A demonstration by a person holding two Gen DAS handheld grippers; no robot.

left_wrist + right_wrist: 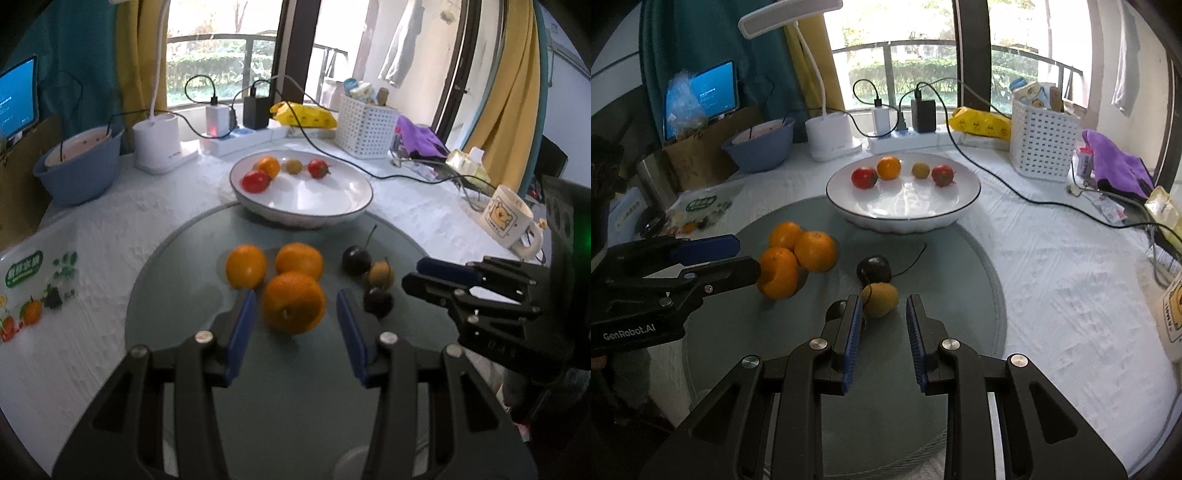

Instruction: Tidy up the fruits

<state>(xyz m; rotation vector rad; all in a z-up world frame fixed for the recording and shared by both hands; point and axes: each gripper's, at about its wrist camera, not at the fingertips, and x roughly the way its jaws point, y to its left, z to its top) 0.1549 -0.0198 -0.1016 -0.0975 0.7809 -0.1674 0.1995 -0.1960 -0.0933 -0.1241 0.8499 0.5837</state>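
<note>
Three oranges lie on the round glass mat (177, 280); the nearest orange (293, 302) sits between the open jaws of my left gripper (295, 306), untouched. Beside them lie two dark cherries (355, 259) and a small kiwi (378, 276). In the right wrist view my right gripper (881, 314) is open, just short of the kiwi (880, 298), with one cherry (874, 268) behind it and another (837, 310) partly hidden by the left finger. The white bowl (905, 214) holds two tomatoes (864, 177), a small orange (888, 167) and a kiwi (920, 170).
A blue bowl (79, 173), a white lamp base (157, 146), chargers with cables (255, 107), a white basket (365, 123), a purple cloth (421, 138) and a mug (508, 218) ring the table's far side. A cable (1015, 184) trails past the bowl.
</note>
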